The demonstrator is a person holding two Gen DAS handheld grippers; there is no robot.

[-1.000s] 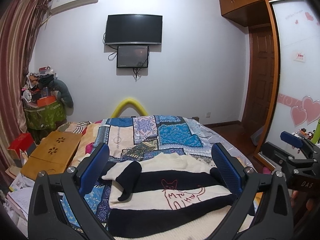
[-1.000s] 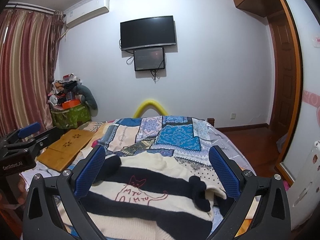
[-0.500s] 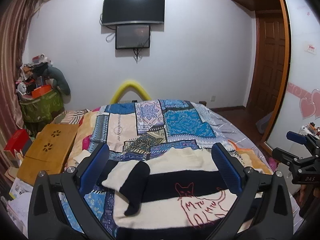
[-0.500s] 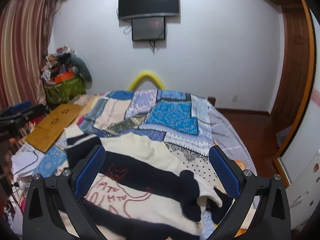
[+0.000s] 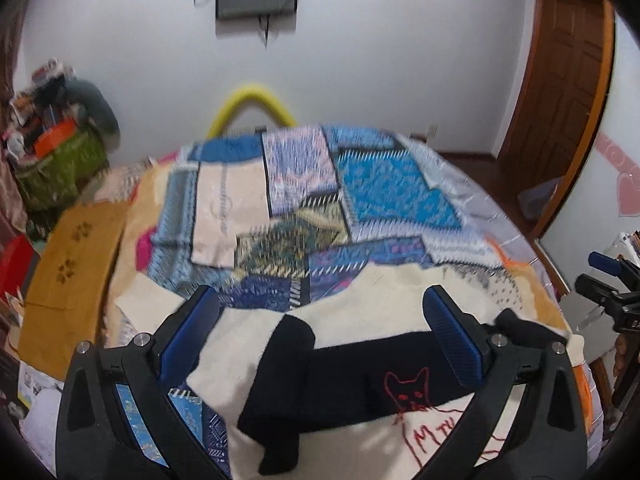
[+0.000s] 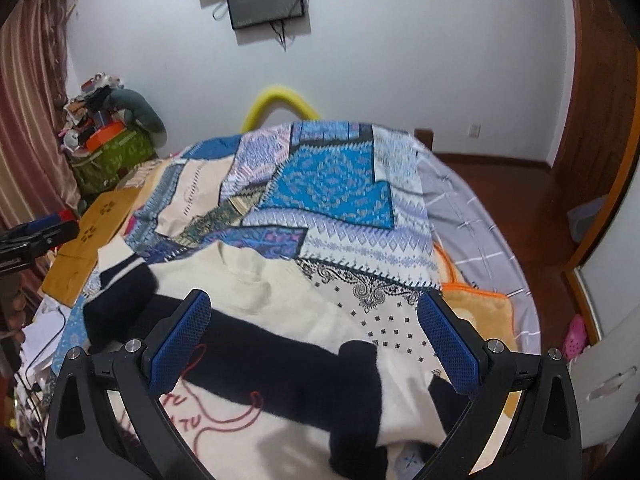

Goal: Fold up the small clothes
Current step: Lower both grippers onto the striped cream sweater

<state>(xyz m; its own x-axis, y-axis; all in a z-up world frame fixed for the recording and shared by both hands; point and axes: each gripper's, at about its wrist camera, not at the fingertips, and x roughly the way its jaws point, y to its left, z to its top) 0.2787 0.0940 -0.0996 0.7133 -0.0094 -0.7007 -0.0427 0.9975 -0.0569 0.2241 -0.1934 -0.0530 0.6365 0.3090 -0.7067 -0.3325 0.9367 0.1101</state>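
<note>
a cream and navy striped sweater [image 5: 360, 364] is laid flat on the near part of the bed, over a patchwork bedspread [image 5: 304, 200], with both sleeves already turned in across the body, the left sleeve [image 5: 280, 396] and the right sleeve [image 6: 352, 396] lying dark over the stripes; this is judged to be done so that the body can next be folded into a compact shape. a red outline cat is stitched on the front, with red letters below it that seem to read "mtu", only partly seen. the left gripper [image 5: 320, 336] and the right gripper [image 6: 316, 340] are held above the garment with jaws spread wide and nothing between them, apparently poised for a fresh grasp. a wall screen [image 6: 266, 0] is seen beyond; no writing on it can be read.
</note>
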